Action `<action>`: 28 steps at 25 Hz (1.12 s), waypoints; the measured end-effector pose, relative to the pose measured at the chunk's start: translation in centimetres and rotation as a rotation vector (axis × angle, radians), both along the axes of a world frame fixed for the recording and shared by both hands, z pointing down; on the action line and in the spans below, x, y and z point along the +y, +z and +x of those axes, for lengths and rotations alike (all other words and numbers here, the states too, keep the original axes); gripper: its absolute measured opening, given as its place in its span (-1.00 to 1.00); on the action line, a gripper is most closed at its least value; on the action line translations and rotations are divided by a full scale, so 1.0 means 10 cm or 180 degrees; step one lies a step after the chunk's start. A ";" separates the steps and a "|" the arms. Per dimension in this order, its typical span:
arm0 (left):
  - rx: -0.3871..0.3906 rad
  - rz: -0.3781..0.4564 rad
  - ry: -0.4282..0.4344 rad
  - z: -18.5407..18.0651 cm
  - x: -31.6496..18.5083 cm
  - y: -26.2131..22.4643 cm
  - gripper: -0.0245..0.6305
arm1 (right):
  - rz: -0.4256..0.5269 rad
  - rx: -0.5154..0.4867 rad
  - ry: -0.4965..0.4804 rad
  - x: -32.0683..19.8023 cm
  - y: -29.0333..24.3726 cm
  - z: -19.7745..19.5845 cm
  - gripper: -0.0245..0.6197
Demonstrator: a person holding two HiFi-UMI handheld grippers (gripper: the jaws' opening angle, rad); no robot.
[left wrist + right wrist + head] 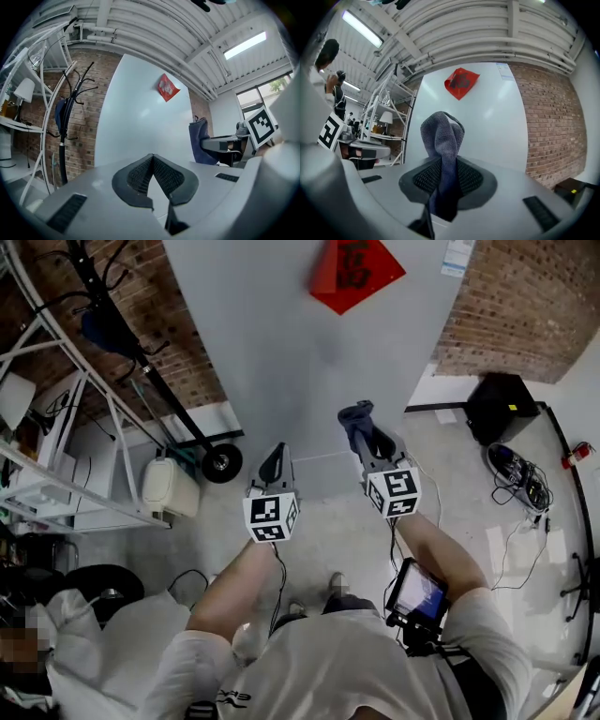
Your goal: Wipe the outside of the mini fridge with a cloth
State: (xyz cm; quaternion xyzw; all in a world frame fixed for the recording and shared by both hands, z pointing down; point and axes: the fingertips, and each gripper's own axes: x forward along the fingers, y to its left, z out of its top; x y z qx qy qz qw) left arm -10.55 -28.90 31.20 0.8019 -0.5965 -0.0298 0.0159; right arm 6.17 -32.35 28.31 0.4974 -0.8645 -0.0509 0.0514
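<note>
The fridge [300,343] is a tall pale grey panel straight ahead, with a red diamond sticker [356,273] high on it; it also fills the middle of the left gripper view [136,108] and the right gripper view [487,122]. My right gripper [364,432] is shut on a grey-blue cloth [356,416], which stands up in a bunch out of the jaws [443,136] just short of the panel. My left gripper [274,457] is held beside it to the left, jaws shut with nothing between them [152,161]. From the left gripper view the cloth [200,140] shows at the right.
A white jug [169,488] and a hand-truck wheel [222,465] stand at the fridge's left foot, with metal shelving [56,427] beyond. A black box [502,404] and cables [516,474] lie on the floor at right. Brick wall flanks the fridge. A coat stand [65,122] is left.
</note>
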 end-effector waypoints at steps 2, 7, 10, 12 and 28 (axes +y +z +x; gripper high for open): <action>0.0019 0.0078 -0.0017 -0.04 0.07 -0.18 -0.91 | 0.0065 -0.0043 0.0006 0.09 -0.18 -0.02 -0.66; 0.0070 0.0212 -0.0045 -0.17 0.32 -0.47 -0.91 | 0.0120 -0.0227 0.0061 0.40 -0.47 -0.07 -0.66; 0.0074 0.0260 0.0033 -0.21 0.50 -0.54 -0.91 | 0.0125 -0.0267 0.0130 0.66 -0.52 -0.12 -0.66; 0.0100 0.0271 0.0079 -0.25 0.62 -0.54 -0.91 | 0.0098 -0.0271 0.0153 0.84 -0.51 -0.18 -0.66; 0.0175 0.0184 0.0518 0.19 1.43 -0.36 -0.91 | -0.0134 -0.0313 0.0335 1.96 -0.18 0.00 -0.66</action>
